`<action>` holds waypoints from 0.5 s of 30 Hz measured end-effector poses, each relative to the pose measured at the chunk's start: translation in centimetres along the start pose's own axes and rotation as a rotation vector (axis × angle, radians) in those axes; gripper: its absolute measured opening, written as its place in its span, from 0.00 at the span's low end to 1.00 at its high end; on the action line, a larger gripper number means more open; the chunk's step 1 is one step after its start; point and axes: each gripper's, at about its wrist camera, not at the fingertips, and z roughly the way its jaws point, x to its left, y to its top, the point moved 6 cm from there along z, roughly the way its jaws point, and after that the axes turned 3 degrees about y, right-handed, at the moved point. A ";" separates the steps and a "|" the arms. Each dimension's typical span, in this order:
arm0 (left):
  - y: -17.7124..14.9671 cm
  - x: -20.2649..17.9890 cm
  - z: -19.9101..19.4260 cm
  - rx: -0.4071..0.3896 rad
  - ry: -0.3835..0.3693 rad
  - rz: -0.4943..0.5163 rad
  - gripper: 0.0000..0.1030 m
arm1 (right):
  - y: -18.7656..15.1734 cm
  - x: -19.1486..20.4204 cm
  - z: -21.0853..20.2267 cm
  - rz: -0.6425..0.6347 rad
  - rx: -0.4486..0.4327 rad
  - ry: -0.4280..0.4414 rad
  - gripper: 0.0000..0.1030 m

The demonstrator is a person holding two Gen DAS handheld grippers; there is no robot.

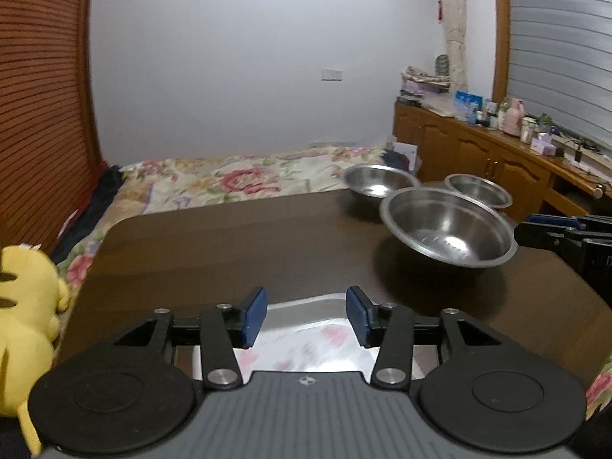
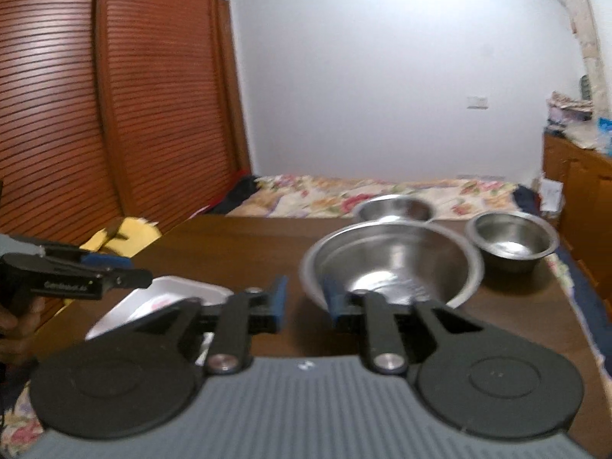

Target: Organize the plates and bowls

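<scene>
Three steel bowls are over a dark wooden table (image 1: 229,244). The large bowl (image 1: 449,227) hangs tilted above the table, its rim pinched from the right by my right gripper (image 1: 524,229). In the right wrist view the large bowl (image 2: 394,264) sits just ahead of my right gripper (image 2: 304,298), its near rim against the right finger. A medium bowl (image 1: 378,183) and a small bowl (image 1: 478,190) stand behind. My left gripper (image 1: 306,315) is open above a white rectangular plate (image 1: 306,340) with pink print, also in the right wrist view (image 2: 160,298).
A bed with a floral cover (image 1: 237,179) lies beyond the table. A yellow plush toy (image 1: 23,321) sits left of the table. A wooden cabinet (image 1: 497,153) with clutter runs along the right wall. A slatted wardrobe (image 2: 114,95) stands on the left.
</scene>
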 end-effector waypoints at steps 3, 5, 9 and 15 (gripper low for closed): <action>0.8 -1.8 1.2 -0.018 -0.027 0.000 0.57 | 0.4 -2.2 -0.3 0.014 -0.021 -0.039 0.40; 1.4 -3.0 2.2 -0.029 -0.045 0.003 0.59 | 0.6 -3.5 0.0 0.024 -0.031 -0.064 0.48; 2.4 -4.9 4.1 -0.036 -0.072 0.013 0.60 | 0.4 -6.1 1.0 0.043 -0.035 -0.127 0.53; 3.3 -6.4 6.9 -0.017 -0.099 -0.007 0.60 | -0.8 -9.1 3.5 0.086 -0.014 -0.171 0.54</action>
